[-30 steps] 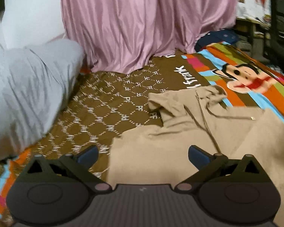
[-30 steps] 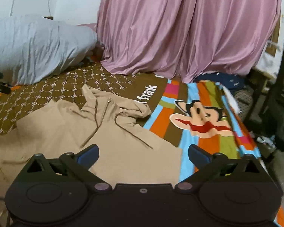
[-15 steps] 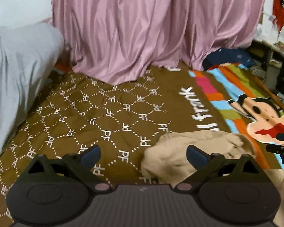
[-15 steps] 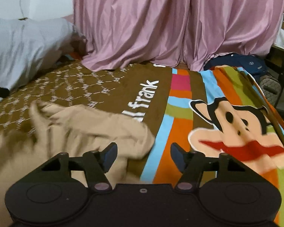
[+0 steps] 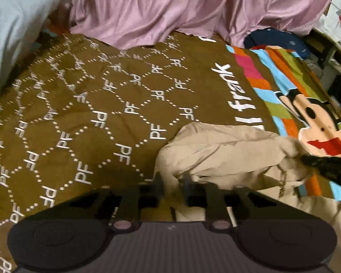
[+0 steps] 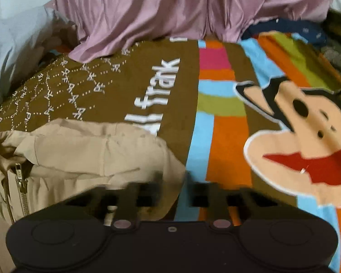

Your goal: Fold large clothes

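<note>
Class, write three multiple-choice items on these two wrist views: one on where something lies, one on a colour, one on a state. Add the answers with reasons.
1. Where does the hoodie lie on the bedspread?
A. Mostly on the brown patterned part
B. Wholly on the cartoon monkey face
C. On the grey pillow

2. What colour is the curtain behind the bed?
A. Green
B. Pink
C. Black

3. How do the fingers of the left hand-held gripper stand?
A. Spread wide, nothing between them
B. Out of view
C. Drawn close together on hoodie cloth

Answers:
1 A: the tan cloth sits on the brown side, left of the monkey face.
2 B: pink folds hang across the back.
3 C: both dark fingers stand close, with tan fabric between them.
</note>
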The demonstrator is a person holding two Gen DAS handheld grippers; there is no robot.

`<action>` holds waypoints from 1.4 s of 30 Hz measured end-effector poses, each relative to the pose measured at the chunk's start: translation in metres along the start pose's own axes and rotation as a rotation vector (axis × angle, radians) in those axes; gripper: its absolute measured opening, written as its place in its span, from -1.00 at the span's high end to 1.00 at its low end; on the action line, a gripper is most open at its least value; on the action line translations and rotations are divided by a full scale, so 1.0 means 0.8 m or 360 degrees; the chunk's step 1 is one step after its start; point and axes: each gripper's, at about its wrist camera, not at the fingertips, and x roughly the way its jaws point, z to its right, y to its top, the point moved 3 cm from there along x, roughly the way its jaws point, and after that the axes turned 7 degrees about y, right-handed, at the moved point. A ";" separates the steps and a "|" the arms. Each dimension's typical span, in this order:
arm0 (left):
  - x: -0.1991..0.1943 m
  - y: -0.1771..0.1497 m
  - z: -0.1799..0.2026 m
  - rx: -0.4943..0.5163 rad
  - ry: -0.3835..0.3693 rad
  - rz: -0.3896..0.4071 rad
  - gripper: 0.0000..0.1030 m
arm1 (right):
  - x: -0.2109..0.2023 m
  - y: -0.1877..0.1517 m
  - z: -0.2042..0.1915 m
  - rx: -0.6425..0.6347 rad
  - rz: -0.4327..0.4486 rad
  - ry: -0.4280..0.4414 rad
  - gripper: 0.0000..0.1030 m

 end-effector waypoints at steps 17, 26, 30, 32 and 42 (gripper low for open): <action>-0.134 -0.135 -0.025 -0.0143 -0.0035 0.0836 0.81 | -0.189 -0.100 -0.027 -0.0396 0.0889 -0.0035 0.94; -0.111 -0.199 -0.016 -0.0150 0.0056 0.0664 0.82 | -0.177 -0.194 -0.063 -0.0974 0.0576 -0.0244 0.94; -0.091 -0.210 -0.017 -0.0111 0.0117 0.0548 0.82 | -0.149 -0.213 -0.056 -0.1020 0.0424 -0.0314 0.94; -0.089 -0.214 -0.018 -0.0113 0.0115 0.0521 0.83 | -0.134 -0.217 -0.054 -0.1025 0.0366 -0.0328 0.94; -0.082 -0.229 -0.011 0.0017 0.0117 0.0475 0.89 | -0.168 -0.219 -0.057 -0.0969 0.0307 -0.0155 0.41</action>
